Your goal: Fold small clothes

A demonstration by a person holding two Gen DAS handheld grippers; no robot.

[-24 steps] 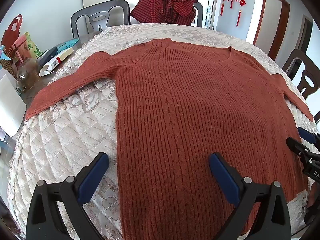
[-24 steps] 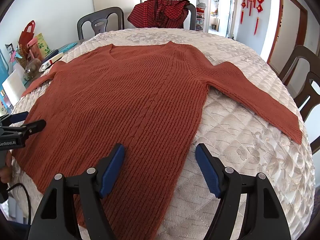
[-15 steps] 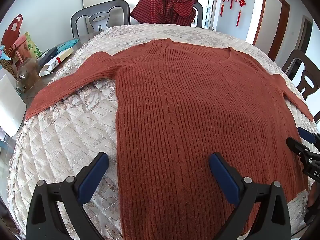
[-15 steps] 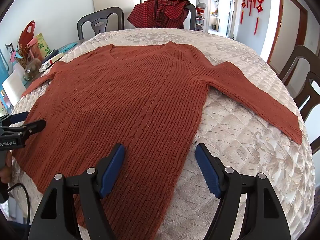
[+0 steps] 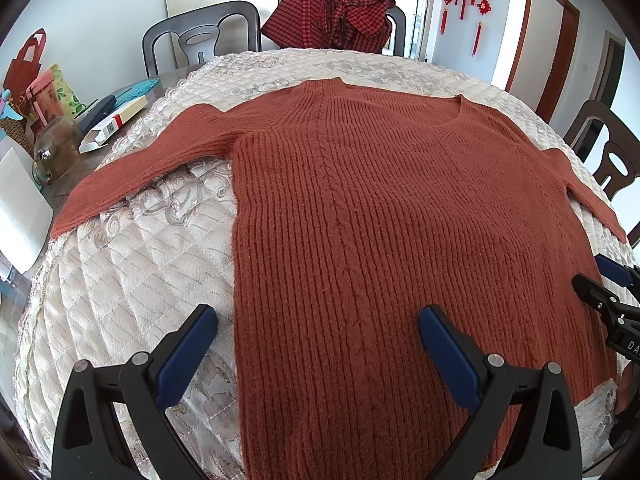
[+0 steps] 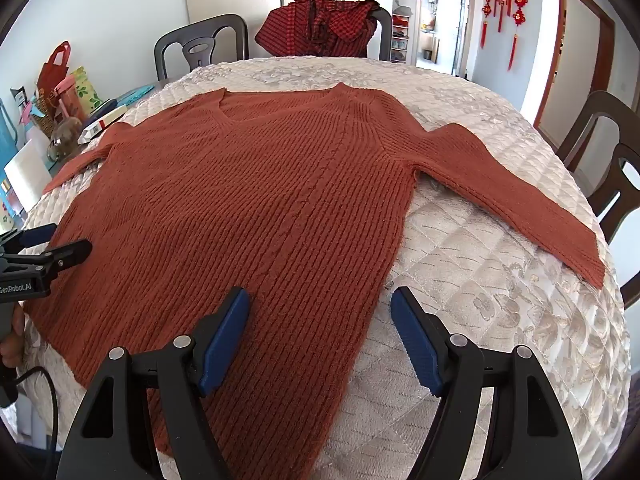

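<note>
A rust-red knitted sweater (image 5: 380,208) (image 6: 260,200) lies flat on the quilted cream table cover (image 5: 120,272) (image 6: 500,300), neck toward the far side and both sleeves spread outward. My left gripper (image 5: 316,320) hovers open over the sweater's lower left edge, one blue pad above the cover and the other above the knit. Open as well, my right gripper (image 6: 320,304) straddles the sweater's lower right edge. Nothing is between either pair of fingers. Each gripper shows at the side edge of the other's view (image 5: 600,292) (image 6: 48,248).
A red checked garment (image 5: 332,20) (image 6: 320,24) hangs over a far chair. Dark chairs (image 5: 200,36) (image 6: 608,152) ring the table. Bags, a glass jar (image 5: 56,152) and boxes (image 5: 112,124) crowd the table's left side. Doorways stand at the right.
</note>
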